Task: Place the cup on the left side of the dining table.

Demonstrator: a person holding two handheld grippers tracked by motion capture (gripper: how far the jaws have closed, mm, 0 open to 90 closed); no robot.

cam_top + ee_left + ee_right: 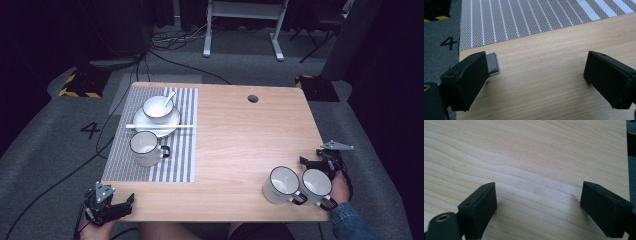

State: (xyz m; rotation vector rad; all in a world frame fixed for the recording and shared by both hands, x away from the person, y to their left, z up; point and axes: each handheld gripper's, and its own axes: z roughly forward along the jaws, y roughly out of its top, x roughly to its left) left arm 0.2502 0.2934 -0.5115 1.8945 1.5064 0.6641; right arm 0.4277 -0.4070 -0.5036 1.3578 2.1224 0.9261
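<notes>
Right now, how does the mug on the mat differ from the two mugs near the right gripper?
The mat mug stands alone on the striped mat, at the table's left; the two mugs stand on bare wood at the right front edge, touching each other. Its handle points right; theirs point toward the front edge. All are white, dark-rimmed, upright and look empty.

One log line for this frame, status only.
left tongs open, empty | right tongs open, empty | two white enamel mugs by right tongs | wooden table

On the table (pixel 235 135), a placemat (pixel 185 150) lies left; two mugs (pixel 282 185) stand near-right.
</notes>
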